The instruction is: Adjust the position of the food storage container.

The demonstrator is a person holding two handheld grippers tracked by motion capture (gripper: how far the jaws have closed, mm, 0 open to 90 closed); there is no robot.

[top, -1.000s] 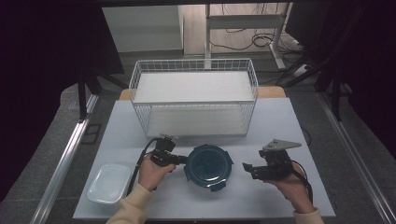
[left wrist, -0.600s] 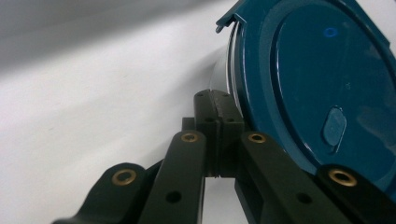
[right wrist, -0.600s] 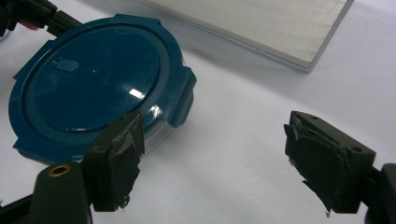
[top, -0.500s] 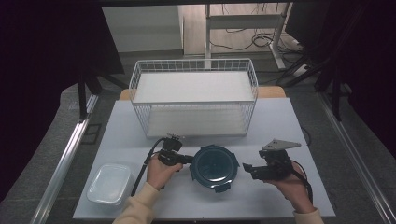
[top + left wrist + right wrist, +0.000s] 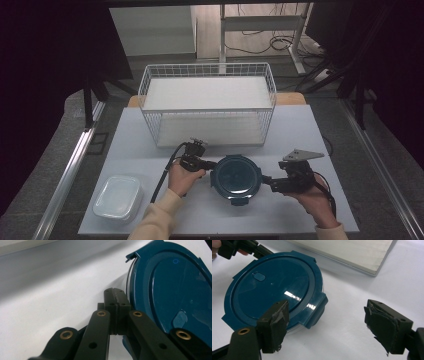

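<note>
**Two claws flank the round blue container**

The left claw (image 5: 115, 293) has its jaws pressed together with nothing between them, its tip right at the left rim of the round container with the dark blue lid (image 5: 236, 176); whether it touches the rim cannot be told. The right claw (image 5: 325, 327) stands wide apart and holds nothing. One jaw sits just in front of the lid's near edge, by a closed latch tab, and the other hangs over bare surface beside it.

In the high view the container sits on the white surface (image 5: 210, 215) near its front middle, between the left claw (image 5: 209, 164) and the right claw (image 5: 264, 180). A white wire basket (image 5: 207, 102) stands behind it, well apart. A clear rectangular tub (image 5: 118, 197) lies at the front left, beside the person's left sleeve.
</note>
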